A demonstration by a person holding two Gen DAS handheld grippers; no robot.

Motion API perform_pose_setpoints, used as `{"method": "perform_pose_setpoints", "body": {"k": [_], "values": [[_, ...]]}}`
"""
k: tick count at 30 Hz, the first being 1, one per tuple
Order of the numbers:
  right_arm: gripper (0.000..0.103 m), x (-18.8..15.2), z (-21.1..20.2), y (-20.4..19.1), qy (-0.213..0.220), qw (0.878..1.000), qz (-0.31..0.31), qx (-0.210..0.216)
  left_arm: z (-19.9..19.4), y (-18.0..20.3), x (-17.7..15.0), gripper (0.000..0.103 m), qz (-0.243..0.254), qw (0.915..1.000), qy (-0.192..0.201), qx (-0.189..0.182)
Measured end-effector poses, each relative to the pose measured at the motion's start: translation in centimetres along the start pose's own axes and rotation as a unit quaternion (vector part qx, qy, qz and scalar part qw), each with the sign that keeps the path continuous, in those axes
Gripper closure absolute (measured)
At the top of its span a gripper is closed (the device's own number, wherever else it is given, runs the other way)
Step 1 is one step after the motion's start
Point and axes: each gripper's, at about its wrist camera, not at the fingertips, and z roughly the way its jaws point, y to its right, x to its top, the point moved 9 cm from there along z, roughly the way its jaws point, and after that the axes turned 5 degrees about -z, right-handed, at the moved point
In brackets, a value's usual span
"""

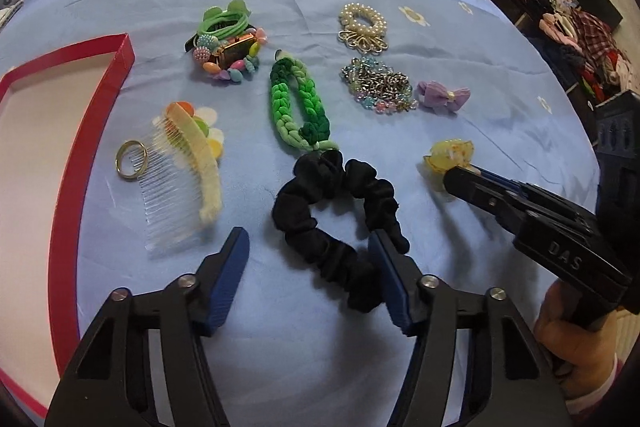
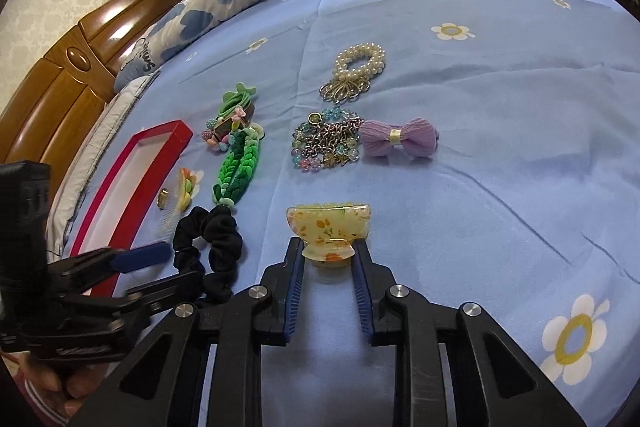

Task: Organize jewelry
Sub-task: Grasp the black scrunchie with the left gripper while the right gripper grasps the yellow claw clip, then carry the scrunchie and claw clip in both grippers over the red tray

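Observation:
A black scrunchie lies on the blue bedsheet between the fingers of my left gripper. The right pad rests against it and the left pad stands clear, so the jaws are open around it. A yellow translucent hair claw sits between the pads of my right gripper, which press on its narrow base. In the left wrist view the right gripper meets the hair claw at the right. A red-walled box with a white floor lies at the left.
Spread over the sheet are a clear comb, a gold ring, a green braided band, a bead and hair-tie bundle, a pearl bracelet, a beaded chain and a purple bow. A pillow borders the far edge.

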Motion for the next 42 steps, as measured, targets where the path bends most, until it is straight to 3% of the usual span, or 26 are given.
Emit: {"method": "perform_pose_setpoints", "body": {"k": [1, 3, 6, 16, 24, 42], "values": [[0.079, -0.1, -0.1, 0.0, -0.001, 1.0, -0.001, 0.0, 0.0, 0.0, 0.0, 0.057, 0.002, 1.0, 0.001, 0.001], [0.079, 0.0, -0.1, 0.0, -0.001, 1.0, -0.005, -0.001, -0.1, 0.0, 0.0, 0.089, 0.005, 1.0, -0.003, -0.003], [0.079, 0.0, -0.3, 0.1, -0.001, 1.0, -0.004, -0.002, -0.7, -0.1, -0.1, 0.092, 0.003, 0.9999, -0.002, -0.014], [0.079, -0.1, -2.0, -1.6, 0.01, 1.0, 0.002, 0.007, -5.8, -0.8, 0.1, 0.095, 0.002, 0.9985, 0.049, -0.022], [0.079, 0.1, -3.4, -5.4, 0.019, 0.999, -0.019, 0.03, -10.3, -3.5, -0.7, 0.095, -0.028, 0.9961, 0.08, -0.027], [0.079, 0.2, -0.7, -20.8, -0.004, 0.985, -0.114, 0.129, -15.6, -15.6, -2.8, 0.095, -0.141, 0.9817, 0.126, 0.024]]}}
